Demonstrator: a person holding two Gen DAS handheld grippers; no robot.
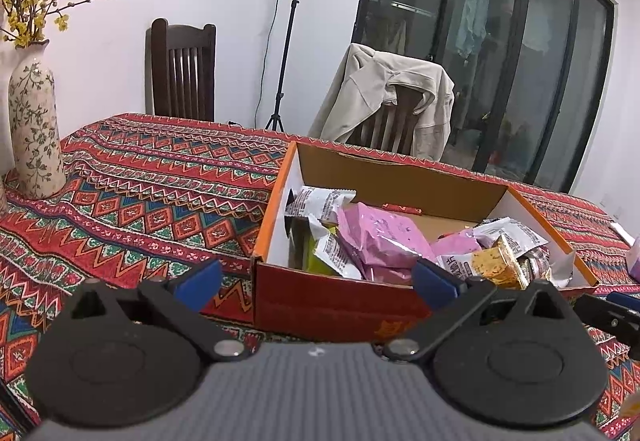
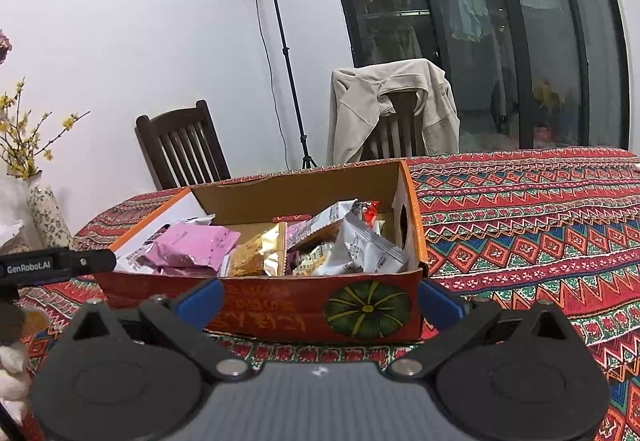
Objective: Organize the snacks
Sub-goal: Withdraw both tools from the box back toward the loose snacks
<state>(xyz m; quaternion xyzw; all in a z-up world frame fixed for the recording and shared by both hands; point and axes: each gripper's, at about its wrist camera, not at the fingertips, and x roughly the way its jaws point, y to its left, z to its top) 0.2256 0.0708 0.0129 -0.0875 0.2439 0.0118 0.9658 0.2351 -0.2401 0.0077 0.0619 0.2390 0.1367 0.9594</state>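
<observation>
You held both tools low in front of the open red and orange cardboard box (image 2: pixel 304 305), which sat on the red patterned tablecloth (image 2: pixel 540 225). Your left gripper (image 1: pixel 316 277) had its blue jaws spread wide and held nothing. Your right gripper (image 2: pixel 320 301) was spread wide too, and empty.

The snacks were already in the box: pink foil packets (image 1: pixel 380 237), white wrapped packets (image 2: pixel 368 249) and a crinkly gold packet (image 2: pixel 256 253), all piled up and leaning on each other. One more pale packet (image 1: pixel 634 261) seemed to lie on the cloth at the far right edge, but it was too cut off to be sure.

To do this step well, I think you needed to pick one packet on top, come down from above, and pinch its flat edge softly so nothing got crushed.
</observation>
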